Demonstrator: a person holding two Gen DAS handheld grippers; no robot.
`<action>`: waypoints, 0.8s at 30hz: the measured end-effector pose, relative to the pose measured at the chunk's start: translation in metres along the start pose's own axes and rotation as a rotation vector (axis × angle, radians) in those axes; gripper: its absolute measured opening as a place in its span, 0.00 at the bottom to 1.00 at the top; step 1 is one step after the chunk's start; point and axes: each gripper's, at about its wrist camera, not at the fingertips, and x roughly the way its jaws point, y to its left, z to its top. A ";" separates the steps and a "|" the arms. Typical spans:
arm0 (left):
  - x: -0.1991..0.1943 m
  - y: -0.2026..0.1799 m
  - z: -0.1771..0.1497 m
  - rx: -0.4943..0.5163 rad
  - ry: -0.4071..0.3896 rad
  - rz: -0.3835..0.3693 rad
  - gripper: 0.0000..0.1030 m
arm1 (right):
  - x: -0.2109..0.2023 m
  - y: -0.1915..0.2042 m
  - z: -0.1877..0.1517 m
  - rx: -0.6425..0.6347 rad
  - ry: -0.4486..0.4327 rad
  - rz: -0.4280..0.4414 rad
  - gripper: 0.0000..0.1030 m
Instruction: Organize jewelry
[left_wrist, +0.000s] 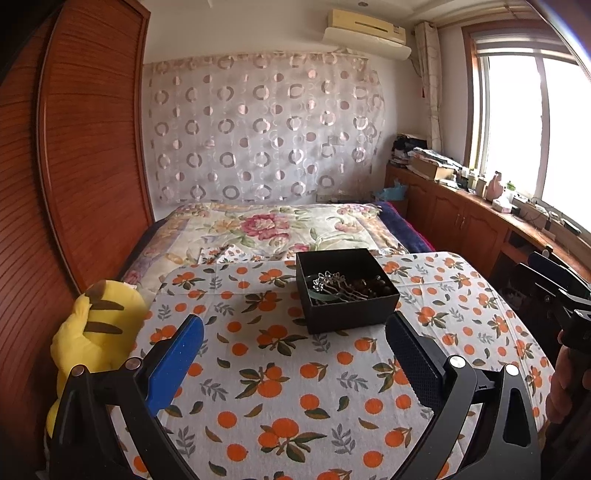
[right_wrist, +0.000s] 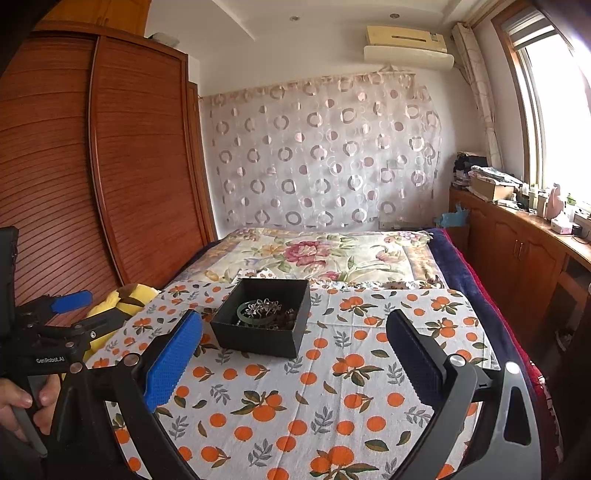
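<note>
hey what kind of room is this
A bedroom, most likely: a bed with a floral quilt, a wooden wardrobe beside it, and a wall air conditioner.

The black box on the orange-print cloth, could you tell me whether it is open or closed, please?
Open. The black box has no lid on it, and a silver flower hairpin, a green bangle and dark beads show inside.

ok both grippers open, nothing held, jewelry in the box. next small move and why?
Probably ease the right gripper forward and down toward the black box. Both it and the left gripper are open and empty, back from the box. The silver hairpin lies on top of the green bangle and dark beads, so it looks the easiest first pick.
</note>
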 end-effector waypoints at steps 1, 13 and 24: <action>0.000 0.000 -0.001 0.001 0.000 0.001 0.92 | 0.000 0.000 0.000 0.000 0.001 0.001 0.97; 0.000 0.000 -0.001 -0.002 0.000 -0.001 0.92 | 0.007 0.000 -0.008 0.004 0.015 -0.005 0.97; 0.000 0.000 -0.001 0.000 0.000 0.002 0.92 | 0.009 0.000 -0.008 0.005 0.016 -0.007 0.97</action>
